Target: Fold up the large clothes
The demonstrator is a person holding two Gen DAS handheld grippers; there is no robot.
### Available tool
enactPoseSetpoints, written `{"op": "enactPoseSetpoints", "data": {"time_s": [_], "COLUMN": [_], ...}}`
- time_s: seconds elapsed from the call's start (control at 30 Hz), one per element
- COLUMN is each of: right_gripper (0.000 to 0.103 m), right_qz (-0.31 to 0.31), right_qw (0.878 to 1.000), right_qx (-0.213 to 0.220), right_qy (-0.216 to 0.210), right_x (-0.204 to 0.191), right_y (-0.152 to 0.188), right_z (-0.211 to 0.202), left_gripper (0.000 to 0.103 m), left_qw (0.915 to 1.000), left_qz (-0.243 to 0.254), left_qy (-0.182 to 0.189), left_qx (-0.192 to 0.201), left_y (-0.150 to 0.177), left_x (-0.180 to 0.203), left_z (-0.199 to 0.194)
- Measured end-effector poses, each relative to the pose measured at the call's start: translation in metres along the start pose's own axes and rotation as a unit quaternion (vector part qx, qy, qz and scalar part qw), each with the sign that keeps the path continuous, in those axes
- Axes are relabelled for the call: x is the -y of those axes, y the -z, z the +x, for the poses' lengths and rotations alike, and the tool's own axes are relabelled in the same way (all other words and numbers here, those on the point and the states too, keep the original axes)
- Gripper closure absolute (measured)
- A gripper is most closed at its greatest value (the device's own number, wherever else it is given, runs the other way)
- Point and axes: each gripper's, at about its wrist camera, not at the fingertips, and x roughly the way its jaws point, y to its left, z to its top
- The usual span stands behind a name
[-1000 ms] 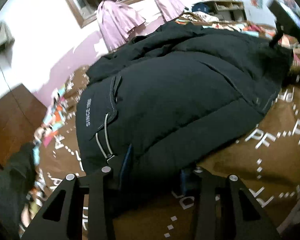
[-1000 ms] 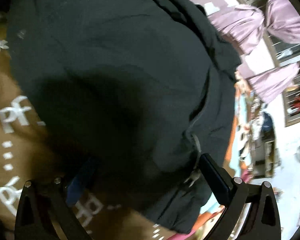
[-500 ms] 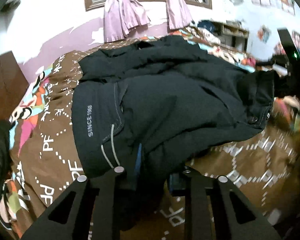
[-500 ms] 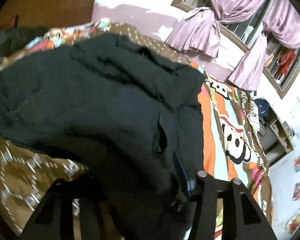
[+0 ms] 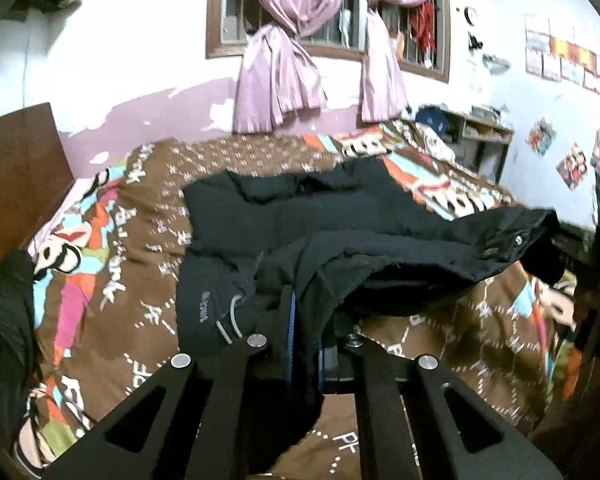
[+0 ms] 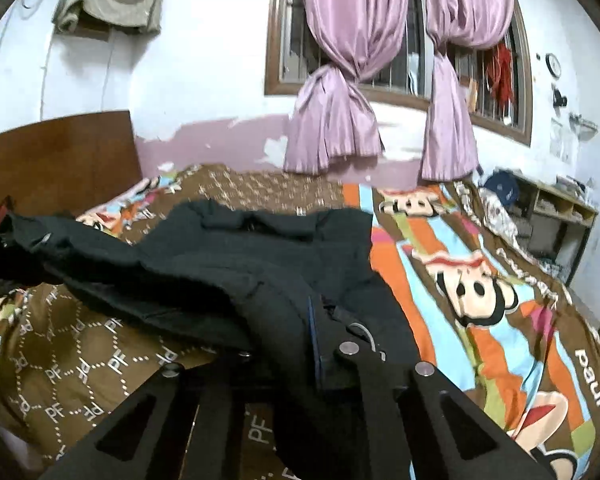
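A bed under a curtained window carries a black jacket, collar toward the far edge, near hem lifted. Both jaws have just been closing; the left gripper and right gripper each pinch that hem. Thick fabric could slip (a thin bite). Both grippers tilt slightly downward.
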Motion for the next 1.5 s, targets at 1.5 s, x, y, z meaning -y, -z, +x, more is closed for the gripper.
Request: {"op": "enactPoseSetpoints", "data": {"time_s": [1.5], "right_gripper": [0.094], "right_qz": [-0.093], "right_qw": [0.987], "right_qx": [-0.122], "right_qy": [0.042], "right_x": [0.007], "right_y": [-0.113], "right_z": [0.256], "left_gripper": [0.097], "left_qw": [0.9892], "left_qz": [0.018], "left_qy": [-0.139], "left_qx": [-0.044], "left_y": [-0.118], "left_x": [-0.07], "left_z": [0.155]}}
